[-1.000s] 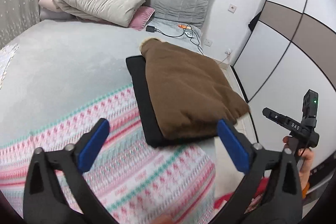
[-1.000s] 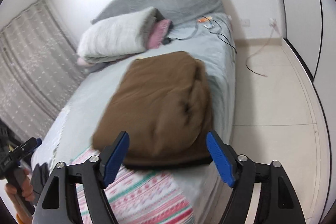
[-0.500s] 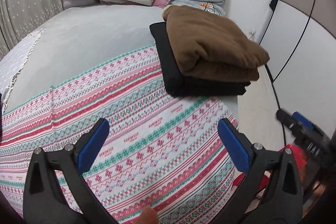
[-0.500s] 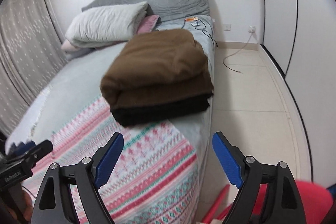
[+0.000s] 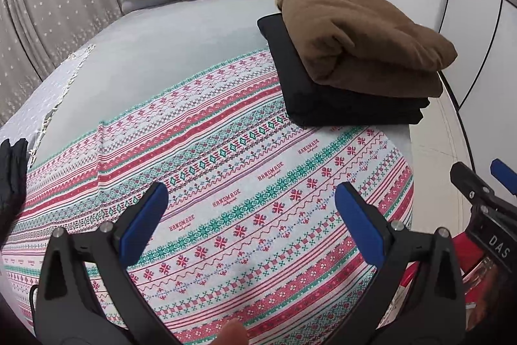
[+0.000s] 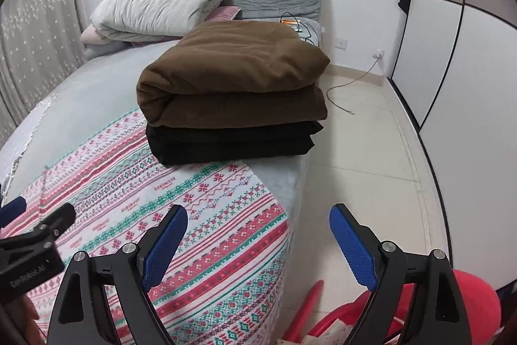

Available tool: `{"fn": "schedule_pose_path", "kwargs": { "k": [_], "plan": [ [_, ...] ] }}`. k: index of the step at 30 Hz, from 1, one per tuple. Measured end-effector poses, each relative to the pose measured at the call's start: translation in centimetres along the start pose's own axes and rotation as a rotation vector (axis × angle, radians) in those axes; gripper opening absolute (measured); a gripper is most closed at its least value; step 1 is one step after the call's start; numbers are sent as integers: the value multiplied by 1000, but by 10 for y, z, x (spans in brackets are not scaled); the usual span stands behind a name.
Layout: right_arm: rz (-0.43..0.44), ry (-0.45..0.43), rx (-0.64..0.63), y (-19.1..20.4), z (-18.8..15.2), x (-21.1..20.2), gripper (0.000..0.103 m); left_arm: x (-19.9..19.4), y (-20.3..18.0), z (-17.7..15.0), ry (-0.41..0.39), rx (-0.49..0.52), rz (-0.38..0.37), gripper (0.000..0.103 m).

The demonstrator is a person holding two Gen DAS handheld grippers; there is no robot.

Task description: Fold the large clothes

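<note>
The patterned blanket point(image 5: 226, 199) lies spread flat on the bed point(image 5: 168, 54), its stripes running left to right, directly under the left tool point(image 5: 251, 206). The right tool point(image 6: 258, 235) hangs over its right edge by the floor. Both tools are spread wide, gripping nothing. The folded brown blanket point(image 6: 232, 76) sits farther off.

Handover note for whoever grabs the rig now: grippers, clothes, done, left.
Left gripper: open, empty, above the patterned pink-and-green knit cloth.
Right gripper: open, empty, over that cloth's corner at the bed's edge.
Done: folded brown fleece garment stacked on folded black garment, on the grey bed near its right side.
Left: the patterned cloth lies spread flat, unfolded; likely next to fold.
</note>
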State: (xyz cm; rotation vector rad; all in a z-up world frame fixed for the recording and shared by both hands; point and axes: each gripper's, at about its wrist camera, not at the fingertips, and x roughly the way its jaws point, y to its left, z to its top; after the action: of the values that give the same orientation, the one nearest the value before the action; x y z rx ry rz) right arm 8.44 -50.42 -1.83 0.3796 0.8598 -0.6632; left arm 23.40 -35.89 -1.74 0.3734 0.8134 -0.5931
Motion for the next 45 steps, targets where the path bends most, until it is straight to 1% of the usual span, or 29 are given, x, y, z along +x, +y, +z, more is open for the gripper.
{"fn": "schedule_pose_path", "kwargs": {
  "k": [4, 7, 12, 19, 45],
  "plan": [
    [11, -19, 5, -1, 0, -5, 91, 1, -5, -1, 9, 13, -6, 102],
    [36, -29, 17, -2, 2, -9, 91, 2, -6, -1, 9, 11, -7, 102],
    [25, -38, 1, 2, 3, -12, 91, 0, -6, -1, 8, 7, -13, 102],
    [35, -53, -17, 8, 3, -17, 91, -2, -3, -1, 3, -3, -23, 102],
    [47, -38, -33, 17, 2, -13, 91, -4, -3, 1, 0, -4, -28, 102]
  ]
}}
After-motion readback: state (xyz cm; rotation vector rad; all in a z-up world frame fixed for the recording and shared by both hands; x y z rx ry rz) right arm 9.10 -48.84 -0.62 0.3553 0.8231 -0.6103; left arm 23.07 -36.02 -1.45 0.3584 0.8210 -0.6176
